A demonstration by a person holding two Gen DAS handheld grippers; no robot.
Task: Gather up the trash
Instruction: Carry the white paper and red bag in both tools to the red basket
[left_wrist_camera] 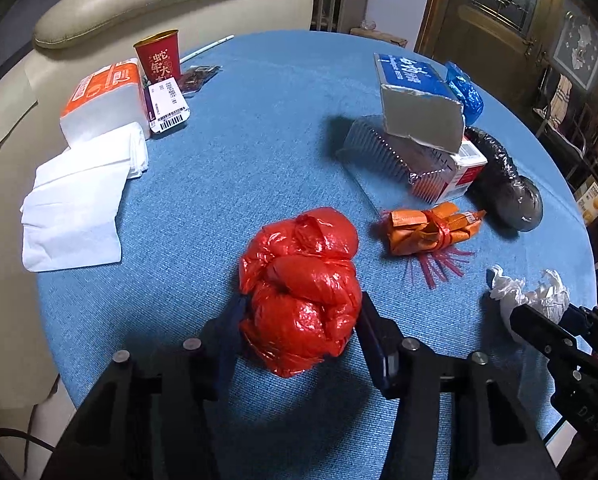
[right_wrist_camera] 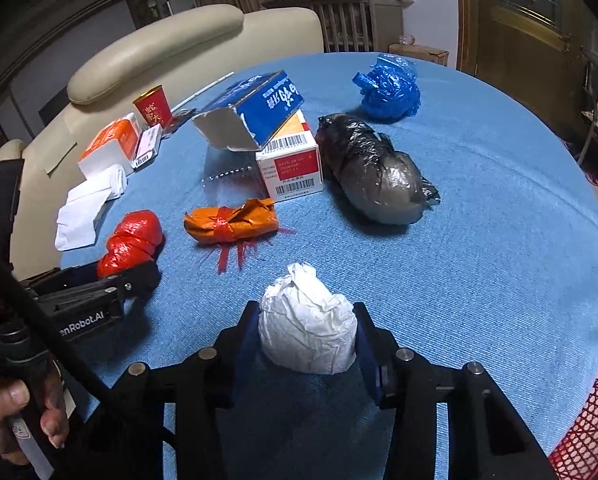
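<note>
A knotted red plastic bag [left_wrist_camera: 303, 292] lies on the blue tablecloth [left_wrist_camera: 239, 168] between the fingers of my left gripper [left_wrist_camera: 299, 332], which touch its sides. It also shows in the right wrist view [right_wrist_camera: 133, 242]. A crumpled white paper ball [right_wrist_camera: 307, 326] sits between the fingers of my right gripper [right_wrist_camera: 305, 340], which press on it. It also shows in the left wrist view [left_wrist_camera: 531, 292]. An orange wrapper bundle [right_wrist_camera: 231, 220], a dark plastic bag [right_wrist_camera: 379, 172] and a blue plastic bag [right_wrist_camera: 389, 88] lie further back.
A blue carton [right_wrist_camera: 255, 110] leans on a red and white box [right_wrist_camera: 291, 160] over a clear plastic tray [left_wrist_camera: 373, 152]. A red paper cup [left_wrist_camera: 159, 56], tissue pack [left_wrist_camera: 103, 96] and white napkins [left_wrist_camera: 75, 208] sit at the left. A red mesh basket [right_wrist_camera: 591, 408] stands at the right edge.
</note>
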